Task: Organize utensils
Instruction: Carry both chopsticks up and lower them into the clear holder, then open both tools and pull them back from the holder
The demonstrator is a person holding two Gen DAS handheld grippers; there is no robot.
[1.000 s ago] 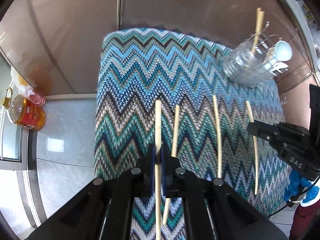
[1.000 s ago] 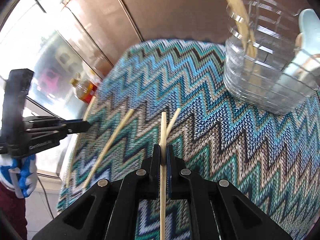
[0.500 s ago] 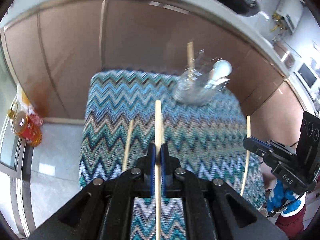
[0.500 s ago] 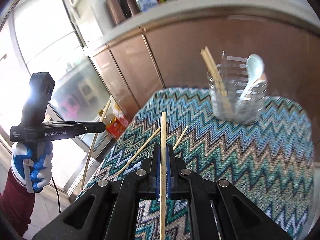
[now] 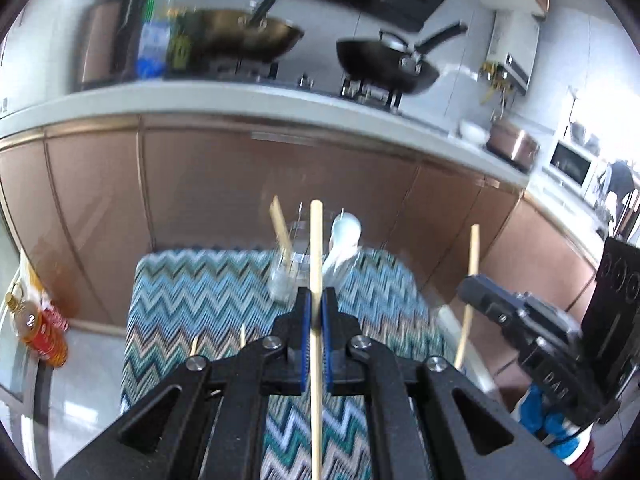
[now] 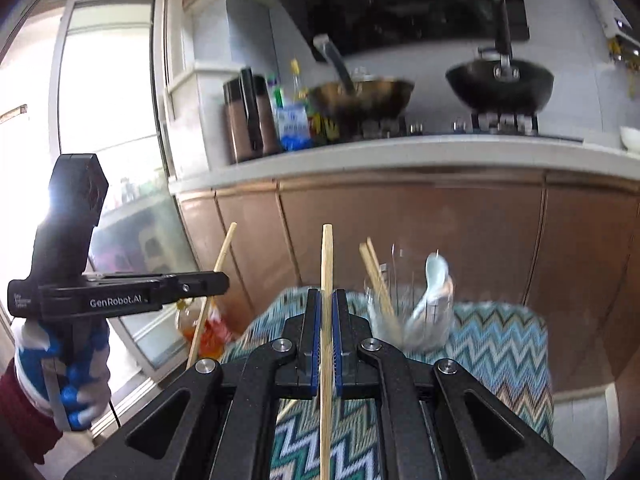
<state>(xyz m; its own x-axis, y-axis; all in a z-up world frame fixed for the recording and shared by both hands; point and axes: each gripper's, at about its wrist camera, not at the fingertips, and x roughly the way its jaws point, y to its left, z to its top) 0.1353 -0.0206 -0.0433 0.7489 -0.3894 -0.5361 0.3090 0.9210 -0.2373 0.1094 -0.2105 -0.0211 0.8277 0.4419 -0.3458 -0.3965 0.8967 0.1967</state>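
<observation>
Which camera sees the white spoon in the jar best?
The right wrist view: the white spoon leans in the clear jar, unblocked though blurry. In the left wrist view, the left gripper's held chopstick stands beside it, and the spoon looks smaller.

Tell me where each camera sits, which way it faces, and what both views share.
Left wrist: on the left gripper, facing the clear holder and stove; right gripper and gloved hand show at right.
Right wrist: on the right gripper, facing the counter; left gripper and gloved hand show at left.
Shared: holder, zigzag cloth, woks, both held chopsticks.
</observation>
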